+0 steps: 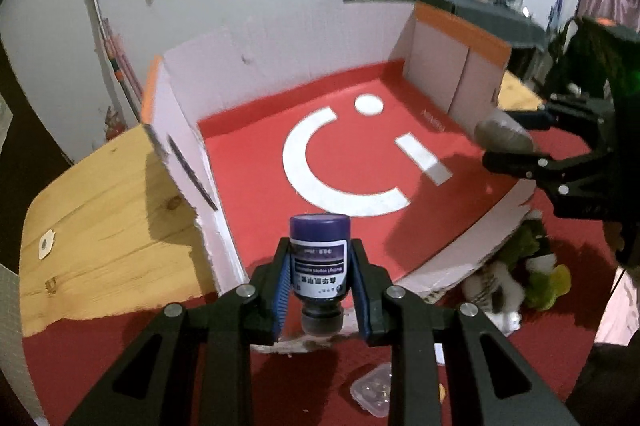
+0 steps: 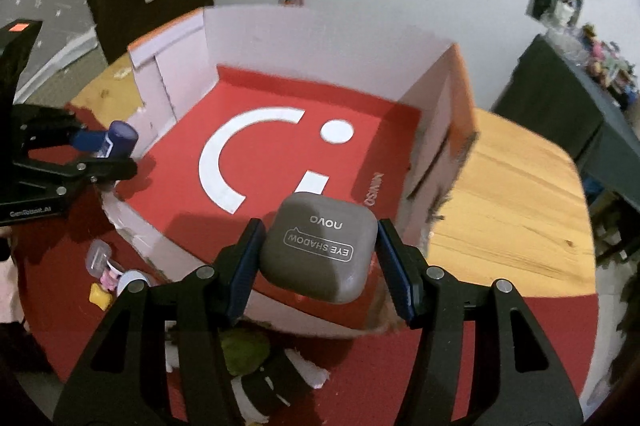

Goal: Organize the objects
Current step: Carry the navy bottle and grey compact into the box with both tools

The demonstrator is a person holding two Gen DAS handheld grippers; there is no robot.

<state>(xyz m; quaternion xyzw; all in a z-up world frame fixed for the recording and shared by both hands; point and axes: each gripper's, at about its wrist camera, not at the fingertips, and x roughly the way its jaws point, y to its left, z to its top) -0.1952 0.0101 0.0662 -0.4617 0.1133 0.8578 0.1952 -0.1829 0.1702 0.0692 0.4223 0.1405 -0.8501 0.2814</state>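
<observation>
Red cardboard lines the floor of the open box (image 1: pixel 256 162) at the centre of the tabletop (image 1: pixel 100 194), and that floor, printed with a white smiling logo, is bare: nothing has yet been put inside it

At left, the left tool (image 1: pixel 319 278) is clamped on a small purple bottle (image 1: pixel 319 258), gripped by its labelled body with the cap end nearest the camera and the flat base pointing away toward the box; it hangs just above the box's torn near wall. At right, the right tool (image 2: pixel 318 258) is closed on a taupe eye shadow case (image 2: pixel 320 246) marked "EYE SHADOW", its blue pads (image 2: pixel 244 266) pressing the two sides, and the case hovers over the near edge of the box interior. Both tools tilt downward toward the red floor, each visible at the edge of the other's view

Judged from this, the organising is at an early stage: two items are picked up and poised for delivery, neither released. Still waiting on the red cloth (image 2: pixel 400 366) in front of the box are a green plush toy (image 1: pixel 536 266), a clear plastic container (image 1: pixel 374 392), and a cluster of small pink and yellow trinkets (image 2: pixel 105 280). What else may lie beyond the frame cannot be told
</observation>
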